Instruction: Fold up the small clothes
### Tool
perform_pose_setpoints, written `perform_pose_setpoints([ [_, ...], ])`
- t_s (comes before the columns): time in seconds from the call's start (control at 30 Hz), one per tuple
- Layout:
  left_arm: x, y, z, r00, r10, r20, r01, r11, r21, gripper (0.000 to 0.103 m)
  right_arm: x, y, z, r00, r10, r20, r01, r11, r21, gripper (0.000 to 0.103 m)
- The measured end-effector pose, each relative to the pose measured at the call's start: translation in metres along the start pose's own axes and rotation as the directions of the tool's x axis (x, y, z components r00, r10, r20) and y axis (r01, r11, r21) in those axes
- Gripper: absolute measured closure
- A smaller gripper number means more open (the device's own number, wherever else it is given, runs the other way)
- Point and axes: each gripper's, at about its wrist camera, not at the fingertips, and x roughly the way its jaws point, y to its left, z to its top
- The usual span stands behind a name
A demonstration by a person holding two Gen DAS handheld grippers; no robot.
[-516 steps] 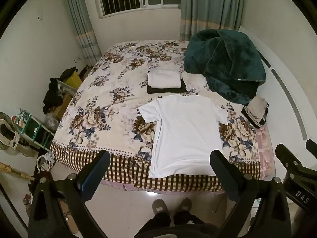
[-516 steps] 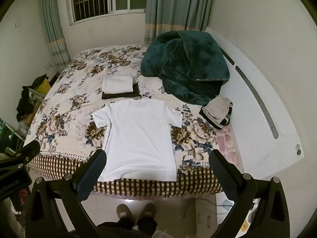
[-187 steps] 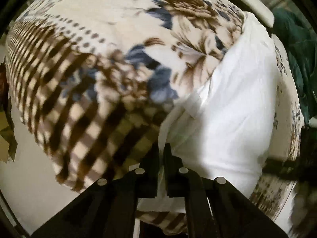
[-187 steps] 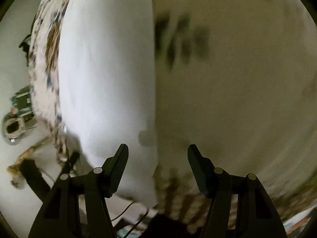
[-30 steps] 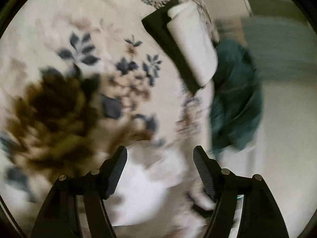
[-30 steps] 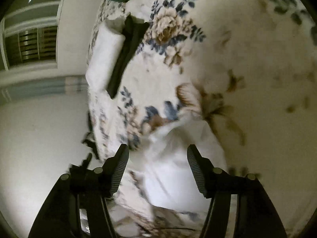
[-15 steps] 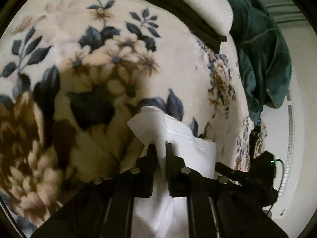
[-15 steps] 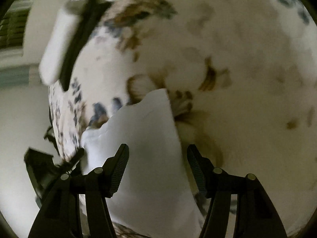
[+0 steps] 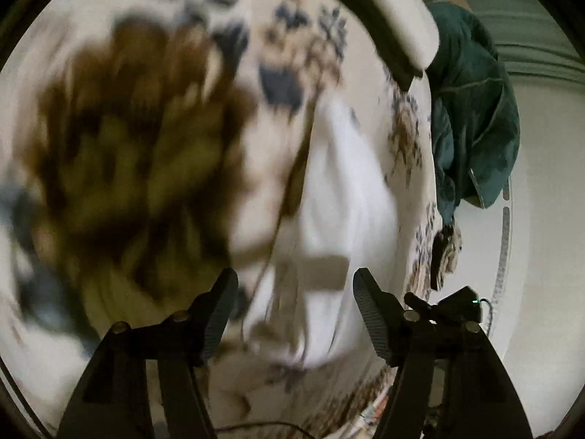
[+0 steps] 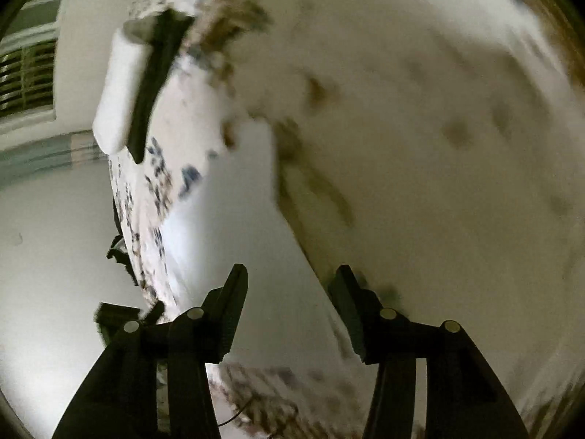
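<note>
The white T-shirt (image 9: 347,190) lies on the floral bedspread (image 9: 139,153), partly folded; the views are blurred by motion. My left gripper (image 9: 294,300) is open just above the shirt's near part, holding nothing. In the right wrist view the shirt (image 10: 234,226) is a white slab running forward from my right gripper (image 10: 289,303), which is open over the shirt's edge and holds nothing.
A folded white cloth on a dark one (image 9: 395,11) lies further up the bed; the stack also shows in the right wrist view (image 10: 124,84). A dark green blanket (image 9: 471,120) is heaped beyond. A small bundle of clothes (image 9: 446,252) sits at the bed's right edge.
My left gripper was shut on the shirt's sleeve half a second ago and has now opened, letting it go. The right gripper stays open and has shifted along the shirt.
</note>
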Motion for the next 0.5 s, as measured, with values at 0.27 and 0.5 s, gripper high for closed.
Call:
perform_pose_setpoints([
  [0.27,-0.005,-0.017,-0.030,0.994,0.026,0.104,-0.033,0.997,0.065,0.098,0.023,-0.029,-0.037,0.994,0.107,0.020,-0.109,0.989,0.101,0.099],
  [0.5,-0.042,0.007,-0.008,0.983,0.099,0.153,-0.105,0.994,0.029,0.098,0.007,-0.014,-0.037,0.997,0.035,0.063,-0.037,0.998,0.041,0.100],
])
